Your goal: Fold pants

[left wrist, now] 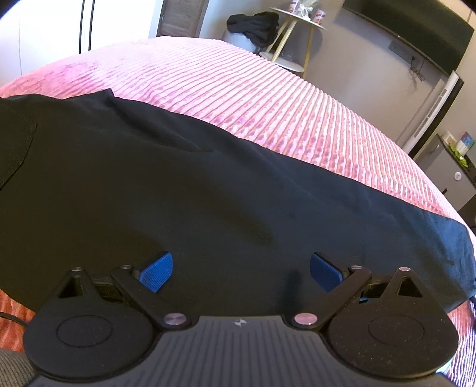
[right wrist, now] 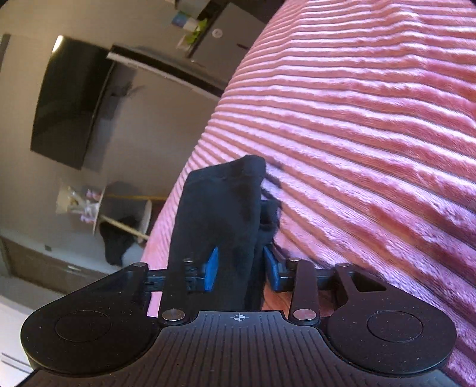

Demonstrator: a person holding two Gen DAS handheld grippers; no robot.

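Observation:
Black pants (left wrist: 184, 190) lie spread flat across a pink ribbed bedspread (left wrist: 267, 98), running from the left to the far right in the left wrist view. My left gripper (left wrist: 241, 272) is open just above the near part of the cloth, nothing between its blue pads (left wrist: 156, 274). My right gripper (right wrist: 239, 268) is shut on a bunched end of the pants (right wrist: 220, 214), lifted above the bedspread (right wrist: 372, 134). The cloth sticks up past the blue pads (right wrist: 210, 269).
A small round side table (left wrist: 297, 18) with dark clothes heaped beside it (left wrist: 255, 25) stands beyond the bed. A dark TV (left wrist: 416, 32) hangs on the wall, a white tower unit (left wrist: 434, 113) and a cabinet (left wrist: 446, 160) to the right.

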